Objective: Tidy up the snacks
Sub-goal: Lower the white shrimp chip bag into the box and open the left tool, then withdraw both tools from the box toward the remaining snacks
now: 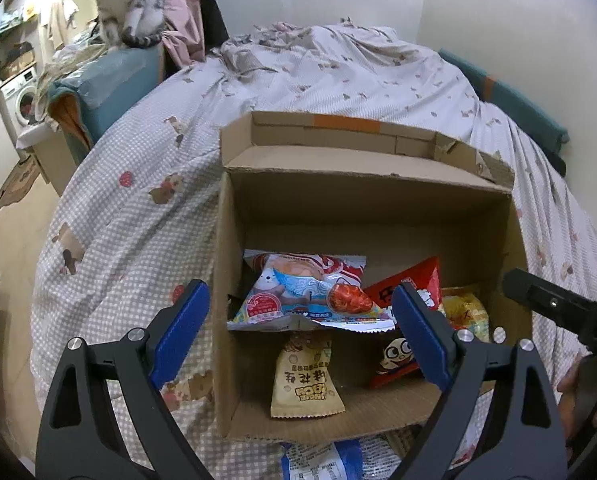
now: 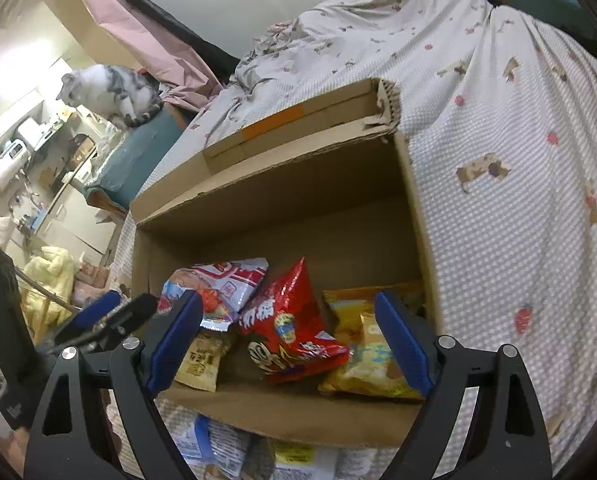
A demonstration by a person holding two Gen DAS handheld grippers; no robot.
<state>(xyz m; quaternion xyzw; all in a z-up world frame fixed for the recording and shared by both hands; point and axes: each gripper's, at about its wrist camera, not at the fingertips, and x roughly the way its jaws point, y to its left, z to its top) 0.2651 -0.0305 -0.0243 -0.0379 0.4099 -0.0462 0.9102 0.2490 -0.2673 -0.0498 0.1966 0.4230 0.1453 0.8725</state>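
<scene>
An open cardboard box [image 1: 234, 280] stands on the bed and also shows in the right wrist view [image 2: 414, 216]. Inside lie a white and blue snack bag [image 1: 302, 292], a red bag [image 2: 290, 328], a beige peanut packet [image 1: 304, 380] and a yellow bag [image 2: 366, 356]. My left gripper [image 1: 298, 332] is open and empty above the box's near edge. My right gripper [image 2: 288, 336] is open and empty, just above the box's front wall. More packets [image 2: 218, 444] lie on the bed in front of the box, one with blue print [image 1: 318, 460].
The bed has a checked cover [image 1: 138, 220]. A cat [image 1: 122, 0] sits on a teal armrest at the bed's far left corner. A washing machine [image 1: 18, 100] and clutter stand at the far left. The right gripper's body [image 1: 558, 312] shows at the right.
</scene>
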